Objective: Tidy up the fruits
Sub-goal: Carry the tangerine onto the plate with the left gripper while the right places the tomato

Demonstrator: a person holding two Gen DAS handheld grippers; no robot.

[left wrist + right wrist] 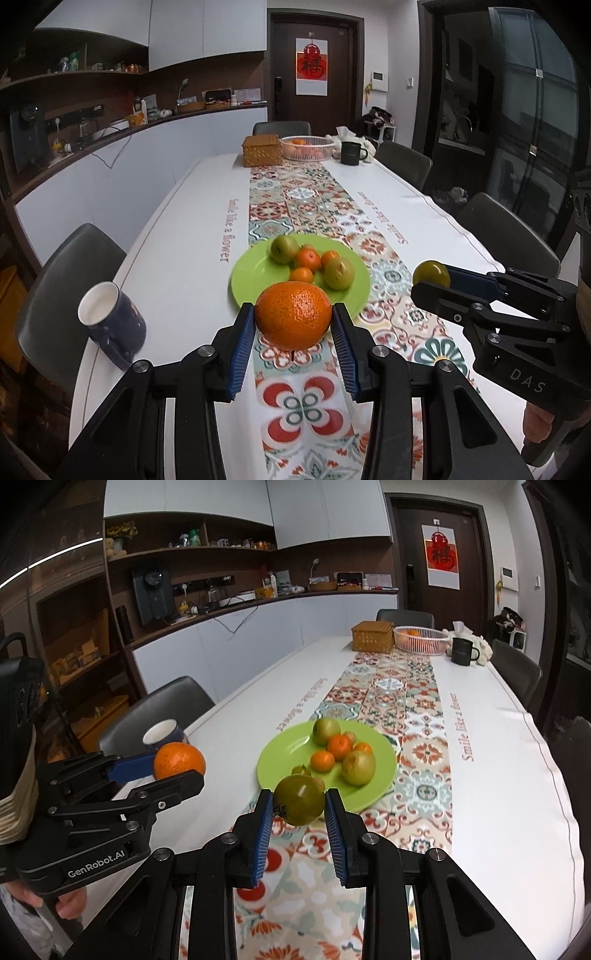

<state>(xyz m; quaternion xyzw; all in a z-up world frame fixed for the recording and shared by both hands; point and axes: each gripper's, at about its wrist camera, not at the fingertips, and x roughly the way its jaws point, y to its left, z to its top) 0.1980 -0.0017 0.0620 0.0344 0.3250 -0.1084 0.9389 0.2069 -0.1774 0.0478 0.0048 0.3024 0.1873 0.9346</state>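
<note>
**Both tools loaded, plate ahead**

The left tool (293,325) is clamped on an orange (293,314), its blue pads (242,347) pressing the fruit's two sides so it rides clear of the table (177,229). The right tool (299,805) grips a green fruit (300,800) the same way, at its widest part, probably to keep the round skin from slipping. Both are held in the air on the near side of the green plate (251,273), left tool to the left, right tool to the right. The plate already carries two green fruits and three small oranges, clustered toward its far right, so the near left is bare for new pieces. A mug (110,321) stands near left; a basket (308,147) with more fruit sits at the far end.
</note>
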